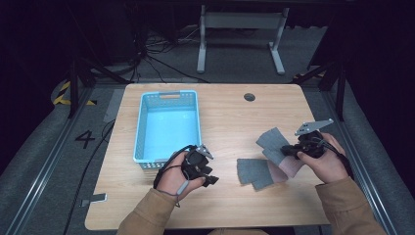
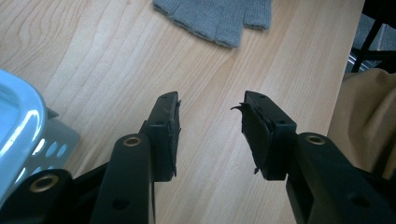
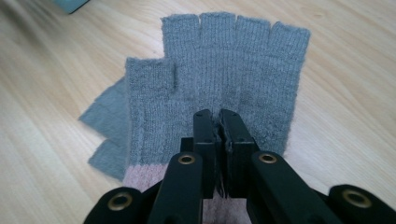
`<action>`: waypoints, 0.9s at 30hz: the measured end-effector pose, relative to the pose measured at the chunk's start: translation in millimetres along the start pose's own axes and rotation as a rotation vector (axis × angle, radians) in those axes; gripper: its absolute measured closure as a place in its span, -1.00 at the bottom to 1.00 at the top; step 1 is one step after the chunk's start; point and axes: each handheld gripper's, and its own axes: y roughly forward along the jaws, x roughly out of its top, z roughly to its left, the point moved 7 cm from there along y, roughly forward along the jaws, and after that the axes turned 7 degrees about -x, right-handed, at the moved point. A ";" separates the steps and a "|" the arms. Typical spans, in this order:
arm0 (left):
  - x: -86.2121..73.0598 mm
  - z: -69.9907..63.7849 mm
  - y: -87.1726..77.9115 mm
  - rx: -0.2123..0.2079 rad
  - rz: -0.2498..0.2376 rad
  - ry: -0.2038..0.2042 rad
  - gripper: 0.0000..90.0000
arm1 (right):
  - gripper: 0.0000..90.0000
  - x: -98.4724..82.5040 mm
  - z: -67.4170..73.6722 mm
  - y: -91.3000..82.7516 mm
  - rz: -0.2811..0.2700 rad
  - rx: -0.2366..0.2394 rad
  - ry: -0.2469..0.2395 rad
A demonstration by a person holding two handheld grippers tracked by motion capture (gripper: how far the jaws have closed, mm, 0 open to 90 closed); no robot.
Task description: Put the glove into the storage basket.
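Gripping a grey fingerless glove [image 3: 219,79] near its pink cuff, the right gripper [image 3: 219,116] was clenched, glove fingers pointing toward ten o'clock in the high view. The left gripper [image 2: 210,121] stood released over the wooden table [image 1: 230,117], a blue basket [image 1: 142,127] at its eleven o'clock.

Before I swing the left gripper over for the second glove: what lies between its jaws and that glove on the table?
Bare wooden tabletop; the left gripper view shows nothing between the left gripper and the grey fingerless glove.

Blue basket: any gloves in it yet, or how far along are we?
Nothing done yet: the blue basket looks bare inside. In hand: the right gripper is shut on one grey glove, pinching its knit near the pink cuff. Left: the second grey glove lies flat on the table; the left gripper is open, holding nothing.
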 end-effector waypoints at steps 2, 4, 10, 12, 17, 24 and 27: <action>1.0 -0.1 0.6 0.000 0.002 0.004 0.28 | 0.93 -0.3 5.7 2.2 0.012 0.007 -0.028; 2.2 -0.5 1.6 -0.001 0.001 0.007 0.28 | 0.93 -1.0 12.1 4.9 0.022 0.024 -0.043; 5.1 -0.3 4.0 -0.005 0.007 0.019 0.28 | 0.93 -2.8 26.4 12.3 0.021 0.080 -0.114; 6.7 -1.4 5.2 -0.007 -0.004 0.024 0.28 | 0.93 -4.8 29.3 14.7 0.029 0.091 -0.138; 11.0 -2.5 9.3 -0.021 -0.023 0.053 0.30 | 0.92 -8.5 35.9 18.5 0.037 0.111 -0.166; 16.8 -3.8 19.3 -0.046 -0.039 0.082 0.29 | 0.92 -14.7 44.5 25.9 0.030 0.143 -0.192; 19.1 -4.5 24.3 -0.062 -0.036 0.097 0.30 | 0.92 -18.1 47.5 30.5 0.034 0.153 -0.205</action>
